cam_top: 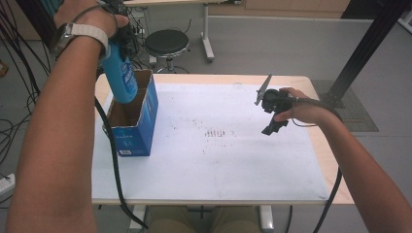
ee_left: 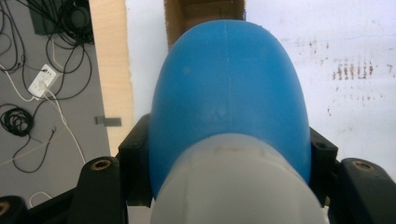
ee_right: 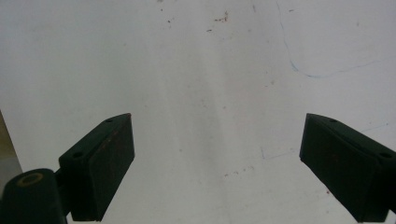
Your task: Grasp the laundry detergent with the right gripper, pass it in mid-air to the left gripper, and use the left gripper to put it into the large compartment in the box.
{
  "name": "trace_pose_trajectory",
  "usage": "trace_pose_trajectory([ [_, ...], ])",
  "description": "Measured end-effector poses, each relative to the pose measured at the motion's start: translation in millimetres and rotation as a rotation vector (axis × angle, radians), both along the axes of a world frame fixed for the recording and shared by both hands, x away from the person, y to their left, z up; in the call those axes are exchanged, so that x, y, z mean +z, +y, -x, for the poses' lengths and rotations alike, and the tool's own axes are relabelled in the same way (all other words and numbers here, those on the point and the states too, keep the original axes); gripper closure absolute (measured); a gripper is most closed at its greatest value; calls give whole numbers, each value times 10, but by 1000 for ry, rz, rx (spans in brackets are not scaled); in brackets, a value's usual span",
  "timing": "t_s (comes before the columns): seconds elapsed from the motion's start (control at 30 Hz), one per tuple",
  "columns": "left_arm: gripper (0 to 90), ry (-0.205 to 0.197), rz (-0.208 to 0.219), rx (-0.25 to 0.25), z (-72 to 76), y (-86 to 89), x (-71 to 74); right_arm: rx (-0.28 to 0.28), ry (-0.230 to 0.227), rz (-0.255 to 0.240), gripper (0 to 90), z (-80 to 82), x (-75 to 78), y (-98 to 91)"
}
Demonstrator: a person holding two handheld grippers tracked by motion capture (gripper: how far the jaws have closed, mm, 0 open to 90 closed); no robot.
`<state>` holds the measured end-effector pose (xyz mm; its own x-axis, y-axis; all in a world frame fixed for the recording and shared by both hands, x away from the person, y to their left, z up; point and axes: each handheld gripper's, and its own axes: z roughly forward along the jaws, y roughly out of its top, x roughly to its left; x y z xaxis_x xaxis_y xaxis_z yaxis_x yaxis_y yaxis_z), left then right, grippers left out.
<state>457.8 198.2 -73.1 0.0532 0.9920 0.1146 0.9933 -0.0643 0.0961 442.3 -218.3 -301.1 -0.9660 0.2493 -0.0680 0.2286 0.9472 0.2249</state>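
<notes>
My left gripper is shut on a blue bottle, held high at the table's left. The bottle tilts down, its lower end at the mouth of an open blue cardboard box. In the left gripper view the black jaws clamp both sides of the bottle, its pale grey end nearest the camera, and the box's brown inside lies beyond. My right gripper hovers over the right half of the white sheet. In the right gripper view my right gripper stands open, with nothing between its pads.
The white sheet has faint brown marks at its middle. The wooden table edge shows on the right. A black stool stands behind the table. Cables and a power strip lie on the floor to the left.
</notes>
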Motion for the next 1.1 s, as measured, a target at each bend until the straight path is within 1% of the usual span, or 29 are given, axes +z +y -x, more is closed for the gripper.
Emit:
trace_pose_trajectory([
  [0.13,376,-2,-1,7,4,33,-9,-1,1,-5,100,0,-3,10],
  [0.23,376,-14,0,10,1,45,-33,1,1,-6,101,0,-7,14],
  [0.27,376,-2,-3,6,-4,51,-47,-1,0,-7,100,-1,-8,13],
  [0.3,377,-3,-2,5,-8,55,-63,-3,0,-9,100,-2,-12,11],
  [0.37,377,3,-3,2,-18,55,-108,-5,3,-9,100,-3,-17,10],
  [0.43,376,-3,2,-1,-27,62,-161,-7,5,-9,98,0,-26,10],
  [0.5,377,7,4,-4,-36,74,-203,-9,11,-9,98,0,-41,14],
  [0.53,377,1,5,-5,-39,78,-230,-10,14,-7,98,1,-48,17],
  [0.6,377,6,3,-7,-46,95,-288,-8,17,-3,98,-4,-63,25],
  [0.77,376,-5,2,-4,-51,139,-395,-12,21,-3,96,-18,-74,37],
  [0.83,377,-2,-4,-8,-50,147,-445,-17,23,-12,93,-24,-74,37],
  [1.0,377,-21,-10,-12,-44,180,-558,-18,23,-14,93,-23,-82,36],
  [1.1,377,-18,-18,-19,-45,182,-617,-22,27,-13,93,-26,-94,35],
])
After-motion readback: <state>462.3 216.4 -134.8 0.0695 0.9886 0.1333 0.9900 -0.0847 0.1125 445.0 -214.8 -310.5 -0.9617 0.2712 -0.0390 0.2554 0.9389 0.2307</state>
